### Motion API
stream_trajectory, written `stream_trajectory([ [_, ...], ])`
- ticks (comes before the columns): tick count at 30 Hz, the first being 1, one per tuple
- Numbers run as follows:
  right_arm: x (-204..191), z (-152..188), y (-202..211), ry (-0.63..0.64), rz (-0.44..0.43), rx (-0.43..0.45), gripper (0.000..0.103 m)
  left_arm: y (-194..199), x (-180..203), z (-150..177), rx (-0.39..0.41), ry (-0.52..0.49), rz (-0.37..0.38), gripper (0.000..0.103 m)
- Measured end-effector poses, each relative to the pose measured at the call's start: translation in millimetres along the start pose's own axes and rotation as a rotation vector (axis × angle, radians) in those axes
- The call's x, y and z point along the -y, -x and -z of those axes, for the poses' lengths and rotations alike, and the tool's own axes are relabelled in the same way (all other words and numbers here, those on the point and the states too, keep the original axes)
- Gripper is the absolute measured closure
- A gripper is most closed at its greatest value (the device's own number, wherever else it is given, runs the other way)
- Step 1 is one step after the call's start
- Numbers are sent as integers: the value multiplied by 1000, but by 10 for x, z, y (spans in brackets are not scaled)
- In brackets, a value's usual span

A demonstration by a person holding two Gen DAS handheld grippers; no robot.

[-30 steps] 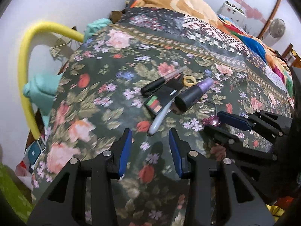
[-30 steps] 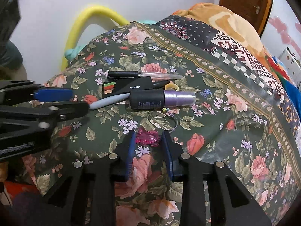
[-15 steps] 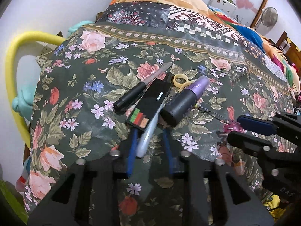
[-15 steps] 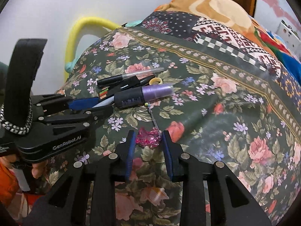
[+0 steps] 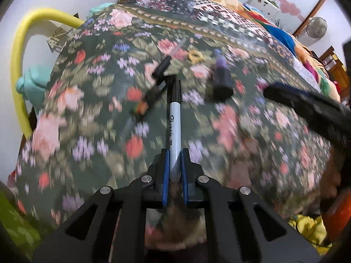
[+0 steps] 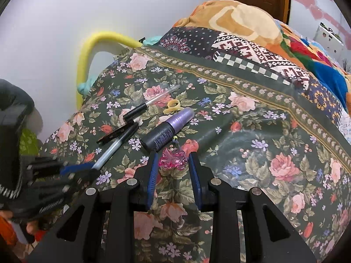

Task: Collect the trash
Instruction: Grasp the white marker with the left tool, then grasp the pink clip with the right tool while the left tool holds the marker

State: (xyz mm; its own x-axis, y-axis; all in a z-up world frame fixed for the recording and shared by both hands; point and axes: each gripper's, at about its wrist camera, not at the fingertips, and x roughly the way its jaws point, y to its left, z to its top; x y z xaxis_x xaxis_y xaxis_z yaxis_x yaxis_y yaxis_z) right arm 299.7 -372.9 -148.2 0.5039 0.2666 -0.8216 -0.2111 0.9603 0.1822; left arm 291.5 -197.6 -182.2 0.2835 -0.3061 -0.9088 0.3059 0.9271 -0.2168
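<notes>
My left gripper (image 5: pixel 175 153) is shut on the lower end of a grey Sharpie marker (image 5: pixel 174 118) with a black cap, which points away from me over the floral bedspread (image 5: pixel 92 114). In the right wrist view the same left gripper (image 6: pixel 76 171) holds that marker (image 6: pixel 114 148) at the left. A pink plastic charm (image 6: pixel 173 161) trailing a thin thread sits between the pads of my right gripper (image 6: pixel 173 160), which is shut on it. On the bedspread lie a dark bottle with a purple cap (image 6: pixel 166 129), a clear pen with a black cap (image 6: pixel 151 102), a flat black strip (image 6: pixel 116 132) and a yellow ring (image 6: pixel 172 106).
A yellow foam tube (image 6: pixel 87 50) arches against the white wall at the bed's left edge. An orange blanket (image 6: pixel 230 15) and patterned quilts are heaped at the far end. The bedspread (image 6: pixel 263 153) lies flat to the right of the items.
My left gripper moved up to the marker, closed on its lower end and drew it back out of the pile. My right gripper kept the pink charm and shifted, rolling a little.
</notes>
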Motion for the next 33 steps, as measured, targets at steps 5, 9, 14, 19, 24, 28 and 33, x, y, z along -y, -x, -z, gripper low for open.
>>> stream_trajectory([
  [5,56,33,72,-18,7,3,77,35,105,57,-10,-38,-29,93],
  [9,102,58,123,-28,18,3,77,-75,117,-93,-2,-39,-27,80],
  [14,161,72,173,-35,35,4,77,-188,136,-236,18,-38,-36,79],
  [19,201,59,279,-42,52,22,77,-174,205,-236,35,-39,-74,93],
  [24,206,52,443,-50,58,52,77,-26,315,-127,52,-43,-81,93],
  [28,142,50,606,-35,60,77,77,203,349,-55,92,-22,-72,93],
  [33,-18,60,810,-6,53,109,77,577,340,64,154,-4,-75,93],
])
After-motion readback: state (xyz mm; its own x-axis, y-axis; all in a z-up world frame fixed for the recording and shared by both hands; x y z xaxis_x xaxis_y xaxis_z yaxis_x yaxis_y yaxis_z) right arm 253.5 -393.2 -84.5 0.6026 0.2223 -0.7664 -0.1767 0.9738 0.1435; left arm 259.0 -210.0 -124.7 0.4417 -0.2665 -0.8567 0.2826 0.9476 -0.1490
